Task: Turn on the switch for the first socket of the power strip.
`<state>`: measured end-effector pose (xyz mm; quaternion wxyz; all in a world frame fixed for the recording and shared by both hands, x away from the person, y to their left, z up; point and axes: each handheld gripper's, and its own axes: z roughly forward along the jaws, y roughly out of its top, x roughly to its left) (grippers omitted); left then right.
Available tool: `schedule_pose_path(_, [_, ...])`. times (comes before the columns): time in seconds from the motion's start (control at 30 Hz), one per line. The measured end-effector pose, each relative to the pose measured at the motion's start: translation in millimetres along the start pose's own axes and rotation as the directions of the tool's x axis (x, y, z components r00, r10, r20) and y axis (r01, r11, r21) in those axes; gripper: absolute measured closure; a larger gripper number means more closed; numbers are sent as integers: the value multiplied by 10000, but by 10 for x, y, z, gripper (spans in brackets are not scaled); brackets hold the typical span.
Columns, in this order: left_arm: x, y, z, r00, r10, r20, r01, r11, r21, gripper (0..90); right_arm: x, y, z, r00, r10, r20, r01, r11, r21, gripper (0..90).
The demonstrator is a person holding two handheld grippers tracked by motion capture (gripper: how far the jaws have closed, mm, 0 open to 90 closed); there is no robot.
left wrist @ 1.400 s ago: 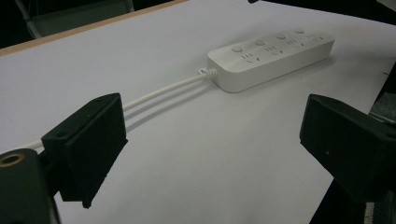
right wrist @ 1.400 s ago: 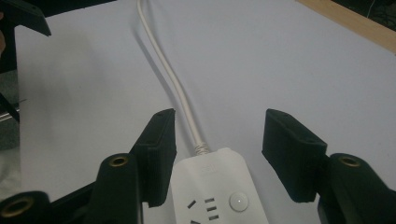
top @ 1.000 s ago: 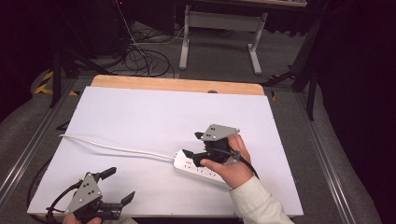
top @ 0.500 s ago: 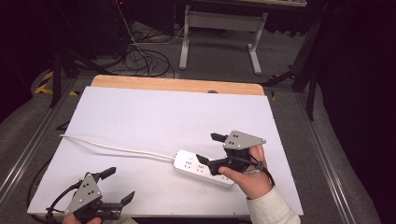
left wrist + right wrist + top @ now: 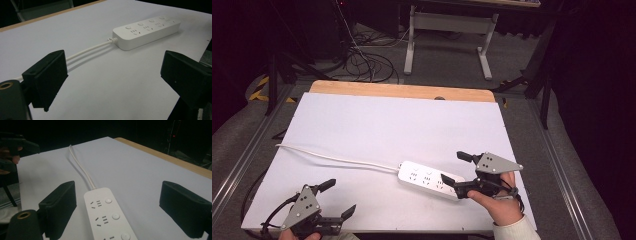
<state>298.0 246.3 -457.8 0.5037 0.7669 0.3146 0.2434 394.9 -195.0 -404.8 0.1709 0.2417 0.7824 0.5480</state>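
Right gripper (image 5: 457, 170) sits at the near right of the counter (image 5: 362, 125), jaws wide apart & just been opening, nothing clamped. Power strip (image 5: 428, 179) lies flat on the counter right in front of this gripper, its near end between the jaws w/o touching either pad; in the right gripper view the strip (image 5: 107, 220) runs straight out from between the jaws, cord (image 5: 80, 167) trailing off beyond it. Left gripper (image 5: 337, 197) at the near left corner, released too, jaws spread over bare counter. Strip is well apart from it, ahead & to its right; the cord (image 5: 337, 160) passes in front of it.
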Motion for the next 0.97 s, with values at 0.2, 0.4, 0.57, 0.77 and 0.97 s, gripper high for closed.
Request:
schedule_pose_path(0.2, [2, 0, -4, 10000, -7, -6, 7, 10000, 6, 77, -24, -180, -92, 9995, 287, -110, -290, 9991, -295, 137])
schedule_pose_path(0.4, [-2, 2, -8, 10000, -4, -7, 4, 10000, 0, 77, -81, -454, -147, 9979, 644, -110, -649, 9962, -585, 133])
schedule_pose_path(0.57, [-4, 2, -9, 10000, -12, -10, 12, 10000, -15, 77, -85, -670, -184, 9979, 609, 206, -601, 9975, -364, 129])
schedule_pose_path(0.77, [-4, 1, -9, 10000, -2, 3, 2, 10000, -11, 75, -96, -875, -178, 9982, 289, 527, -299, 9994, 185, 141])
schedule_pose_path(0.97, [2, -4, -1, 10000, -28, 45, 28, 10000, -78, 76, -117, -898, -189, 9971, 669, 359, -674, 9977, 109, 138])
